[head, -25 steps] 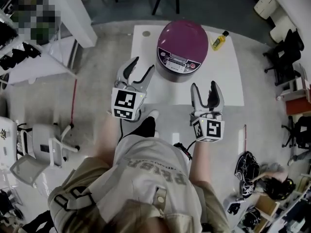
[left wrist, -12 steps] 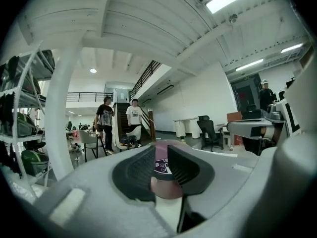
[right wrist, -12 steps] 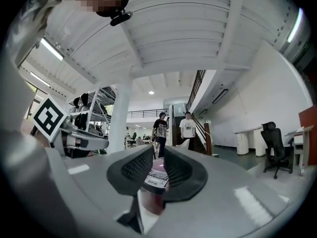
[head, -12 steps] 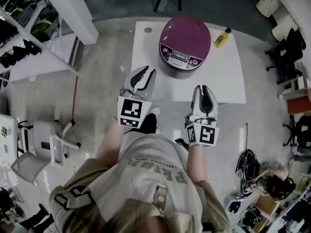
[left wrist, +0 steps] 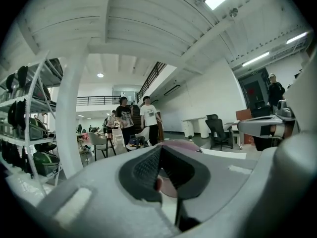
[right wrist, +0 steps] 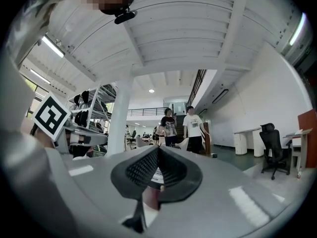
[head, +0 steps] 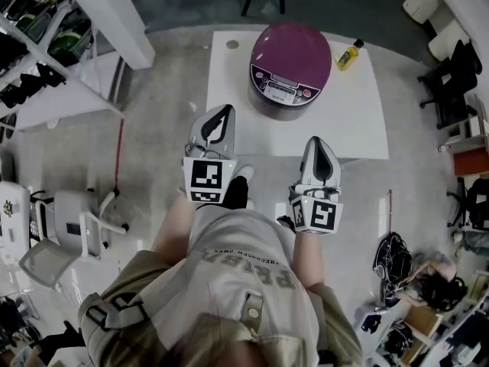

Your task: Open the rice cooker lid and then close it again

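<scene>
Left tongs (head: 221,114) and right tongs (head: 318,144) just pressed together, empty, over table (head: 359,125) near edge, rice cooker (head: 290,56) apart

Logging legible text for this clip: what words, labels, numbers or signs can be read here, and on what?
Shirt print: upside-down lettering, too blurred to read.
Rice cooker control panel: button labels too small to read.
Yellow bottle: label too small to read.
Marker cubes: black-and-white square patterns only, no words.
Nothing reads clearly.
</scene>
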The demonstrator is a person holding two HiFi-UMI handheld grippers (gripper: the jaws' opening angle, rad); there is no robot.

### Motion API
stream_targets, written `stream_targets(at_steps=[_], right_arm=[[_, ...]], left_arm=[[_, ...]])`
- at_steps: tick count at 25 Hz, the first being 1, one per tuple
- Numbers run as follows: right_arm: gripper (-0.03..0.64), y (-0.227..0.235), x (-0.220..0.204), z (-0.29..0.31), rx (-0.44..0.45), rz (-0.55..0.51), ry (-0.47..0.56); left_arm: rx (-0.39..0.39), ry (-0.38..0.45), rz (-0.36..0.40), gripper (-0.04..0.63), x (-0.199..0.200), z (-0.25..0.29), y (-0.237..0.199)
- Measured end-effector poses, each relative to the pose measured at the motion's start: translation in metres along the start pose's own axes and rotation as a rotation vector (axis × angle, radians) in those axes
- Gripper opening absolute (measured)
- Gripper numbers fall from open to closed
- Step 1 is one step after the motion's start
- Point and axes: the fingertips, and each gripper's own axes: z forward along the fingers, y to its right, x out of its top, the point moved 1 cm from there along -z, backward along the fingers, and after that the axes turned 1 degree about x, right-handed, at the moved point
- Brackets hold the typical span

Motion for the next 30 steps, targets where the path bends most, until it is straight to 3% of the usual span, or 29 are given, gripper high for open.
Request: stream_targets(at_steps=[10, 30], right_arm=[[0.002, -0.002, 0.009, -0.005, -0.002, -0.016, 0.020], [0.000, -0.003, -0.008, -0.010, -0.014, -0.043, -0.042]], left_arm=[[-0.021, 0.017, 0.000, 0.009, 0.003, -0.008, 0.008], [-0.032, 0.002, 0.016, 0.009, -0.004, -0.011, 0.014]])
